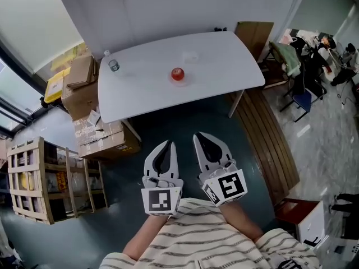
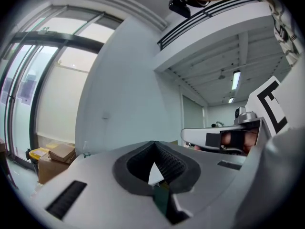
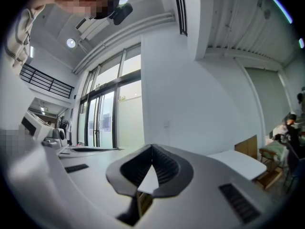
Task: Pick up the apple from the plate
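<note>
A red apple [image 1: 178, 74] lies near the middle of the white table [image 1: 224, 60]; the plate under it barely stands out from the white top. Both grippers are held side by side well short of the table's near edge, above the dark floor, pointing toward the table. My left gripper [image 1: 168, 143] has its jaws together with nothing between them, and so does my right gripper [image 1: 197, 135]. The left gripper view shows the left gripper's closed tips [image 2: 153, 142] and the right gripper view shows the right gripper's closed tips [image 3: 152, 147]; neither view shows the apple.
A small water bottle [image 1: 113, 65] stands at the table's far left, and a clear small item [image 1: 190, 56] lies behind the apple. Cardboard boxes [image 1: 84, 100] are stacked left of the table, a wooden rack [image 1: 33, 178] stands further left, and wooden planks [image 1: 263, 133] and chairs [image 1: 300, 74] are at the right.
</note>
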